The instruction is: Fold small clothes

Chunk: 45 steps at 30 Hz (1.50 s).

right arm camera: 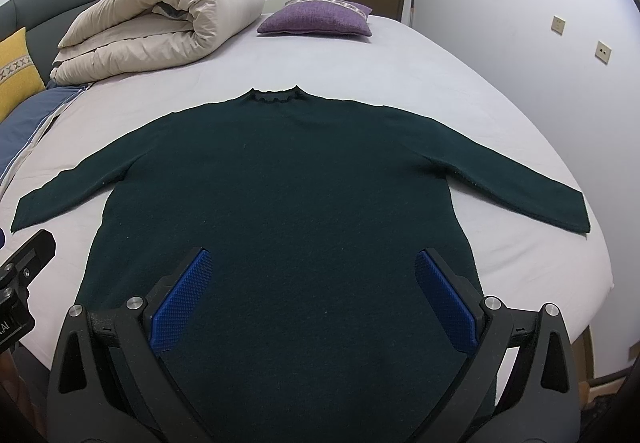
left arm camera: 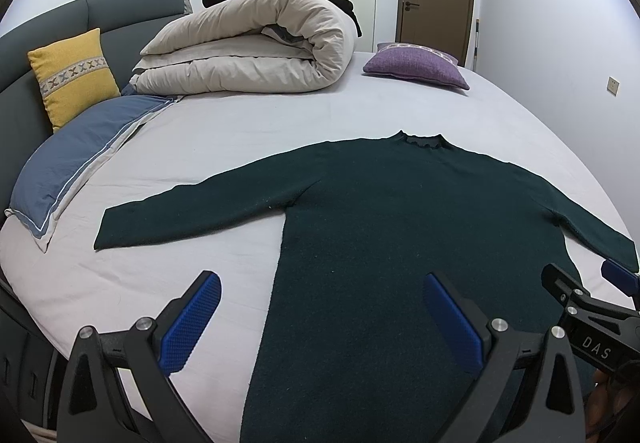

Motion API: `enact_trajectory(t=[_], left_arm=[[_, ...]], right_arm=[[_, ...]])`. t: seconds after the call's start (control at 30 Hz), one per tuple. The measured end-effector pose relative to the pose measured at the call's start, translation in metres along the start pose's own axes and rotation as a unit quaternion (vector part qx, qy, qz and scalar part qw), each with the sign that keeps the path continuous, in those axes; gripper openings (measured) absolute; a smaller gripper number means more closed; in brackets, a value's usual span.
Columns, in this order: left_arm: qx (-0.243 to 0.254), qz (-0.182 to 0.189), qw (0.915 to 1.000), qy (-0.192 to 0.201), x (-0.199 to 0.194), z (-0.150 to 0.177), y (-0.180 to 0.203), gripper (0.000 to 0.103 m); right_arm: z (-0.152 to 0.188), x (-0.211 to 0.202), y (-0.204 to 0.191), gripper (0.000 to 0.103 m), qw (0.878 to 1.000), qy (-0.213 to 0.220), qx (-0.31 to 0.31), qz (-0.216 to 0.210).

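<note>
A dark green long-sleeved sweater [left arm camera: 400,211] lies flat on the bed, collar away from me, both sleeves spread out; it also shows in the right wrist view [right arm camera: 280,179]. My left gripper [left arm camera: 320,283] is open and empty, hovering over the sweater's lower left edge. My right gripper [right arm camera: 310,259] is open and empty, above the sweater's lower body. The right gripper also shows at the right edge of the left wrist view [left arm camera: 580,275].
The bed sheet [left arm camera: 224,131] is pale grey. A rolled beige duvet [left arm camera: 256,43] lies at the back, with a purple cushion [left arm camera: 416,65], a yellow cushion [left arm camera: 74,75] and a blue pillow [left arm camera: 76,163]. The bed's right edge [right arm camera: 600,275] drops off near the wall.
</note>
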<state>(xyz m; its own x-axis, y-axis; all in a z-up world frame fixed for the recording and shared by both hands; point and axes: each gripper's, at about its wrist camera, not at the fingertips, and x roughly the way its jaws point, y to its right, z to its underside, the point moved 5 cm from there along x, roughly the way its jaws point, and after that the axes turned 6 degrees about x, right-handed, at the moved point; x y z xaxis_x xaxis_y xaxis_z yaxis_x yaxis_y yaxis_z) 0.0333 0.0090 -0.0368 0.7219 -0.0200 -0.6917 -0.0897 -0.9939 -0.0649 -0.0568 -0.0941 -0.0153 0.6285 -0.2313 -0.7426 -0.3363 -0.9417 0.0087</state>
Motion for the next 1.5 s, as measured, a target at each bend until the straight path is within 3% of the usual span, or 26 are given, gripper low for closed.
enact_trajectory(t=[0.8,1.1,1.2,1.27,1.4,1.5], left_arm=[[-0.009,0.004,0.9999,-0.002,0.001,0.000,0.000,0.103],[-0.040,0.043,0.9983,0.005,0.005,0.014,-0.021,0.103],[-0.116,0.090,0.9890,-0.020,0.021,0.026,-0.058,0.103],[-0.180,0.095,0.9785,-0.030,0.034,0.034,-0.097,0.103],[-0.285,0.056,0.9566,0.017,0.045,0.047,-0.177,0.103],[-0.338,0.019,0.9410,-0.004,0.057,0.060,-0.227,0.103]], right_arm=[[0.003,0.001,-0.002,0.103,1.000,-0.003,-0.004,0.000],[0.005,0.011,0.010,0.103,1.000,-0.007,0.008,-0.001],[0.006,0.016,0.016,0.103,1.000,-0.010,0.013,-0.004],[0.006,0.020,0.018,0.103,1.000,-0.011,0.023,-0.013],[-0.002,0.023,0.009,0.103,0.998,0.001,0.037,-0.052],[-0.014,0.022,-0.007,0.103,0.996,0.023,0.033,-0.084]])
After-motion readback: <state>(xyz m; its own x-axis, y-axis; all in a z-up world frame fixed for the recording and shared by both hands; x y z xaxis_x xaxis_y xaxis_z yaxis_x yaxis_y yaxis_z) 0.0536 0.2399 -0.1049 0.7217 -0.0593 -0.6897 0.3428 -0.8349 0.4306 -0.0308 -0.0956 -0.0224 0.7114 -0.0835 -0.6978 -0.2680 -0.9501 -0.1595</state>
